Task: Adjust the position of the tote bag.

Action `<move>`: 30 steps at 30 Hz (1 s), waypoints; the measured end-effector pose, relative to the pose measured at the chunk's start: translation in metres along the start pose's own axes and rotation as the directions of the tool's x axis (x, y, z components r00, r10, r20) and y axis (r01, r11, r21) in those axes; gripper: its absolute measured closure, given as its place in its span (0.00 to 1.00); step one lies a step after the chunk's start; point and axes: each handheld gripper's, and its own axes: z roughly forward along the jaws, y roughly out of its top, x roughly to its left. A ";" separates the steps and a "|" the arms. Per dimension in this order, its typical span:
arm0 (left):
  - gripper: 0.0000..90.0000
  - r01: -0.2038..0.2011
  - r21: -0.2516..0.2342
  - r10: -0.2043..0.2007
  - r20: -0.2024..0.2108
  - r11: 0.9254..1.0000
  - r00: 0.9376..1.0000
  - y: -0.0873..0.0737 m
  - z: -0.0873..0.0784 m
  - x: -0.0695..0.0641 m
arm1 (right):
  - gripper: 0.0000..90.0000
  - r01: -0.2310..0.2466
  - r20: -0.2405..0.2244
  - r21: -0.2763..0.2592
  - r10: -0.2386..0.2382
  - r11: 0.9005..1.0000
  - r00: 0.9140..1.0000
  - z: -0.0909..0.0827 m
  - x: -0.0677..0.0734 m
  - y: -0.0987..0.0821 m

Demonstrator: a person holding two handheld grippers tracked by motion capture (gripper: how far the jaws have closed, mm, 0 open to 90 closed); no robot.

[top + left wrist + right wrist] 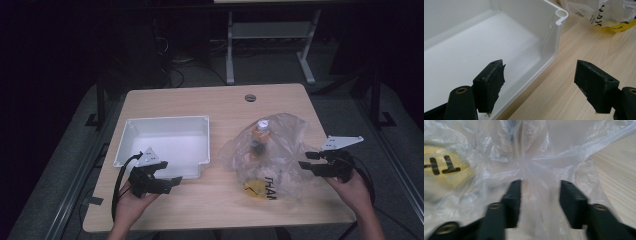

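A crumpled clear plastic bag (272, 155) with a yellow print and black letters lies on the right half of the wooden table (210, 200). Inside it I see a small orange and white item (260, 131) and a dark one (257, 147). My right gripper (305, 160) is at the bag's right edge. In the right gripper view its jaws (541, 182) stand partly apart with a fold of the bag's film (499, 150) between them, and the pads do not clearly press on it. My left gripper (171, 172) is open and empty at the front right corner of a white tray (165, 120).
The white tray (561, 15) is empty, and the left gripper (540, 66) straddles its near wall. The bag's printed corner (609, 15) lies just past the tray. A round cable hole (250, 97) is at the table's far edge. Table legs and cables stand behind.
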 end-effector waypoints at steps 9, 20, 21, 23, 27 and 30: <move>0.26 0.000 0.001 0.000 0.014 1.000 1.000 0.003 0.001 0.000 | 0.96 -0.001 -0.045 0.032 0.003 0.999 0.999 0.001 -0.003 -0.001; 0.26 0.006 -0.003 -0.006 0.030 1.000 1.000 0.014 0.001 -0.001 | 1.00 0.017 -0.086 -0.028 -0.019 0.999 0.996 -0.007 0.000 0.008; 0.26 0.002 0.000 -0.002 0.030 1.000 1.000 0.016 0.001 -0.001 | 1.00 0.015 -0.090 -0.032 -0.018 0.999 0.996 -0.008 0.000 0.010; 0.26 0.002 -0.001 -0.002 0.036 1.000 0.999 0.018 0.002 -0.001 | 1.00 0.023 -0.095 -0.044 -0.027 0.999 0.995 -0.009 0.000 0.011; 0.26 -0.005 -0.006 0.005 0.053 1.000 0.999 0.024 0.001 -0.004 | 1.00 0.039 -0.102 -0.060 -0.045 0.997 0.994 -0.013 0.003 0.020; 0.26 -0.011 -0.008 0.012 0.060 1.000 0.998 0.030 0.001 -0.007 | 1.00 0.053 -0.107 -0.062 -0.059 0.997 0.992 -0.015 0.005 0.027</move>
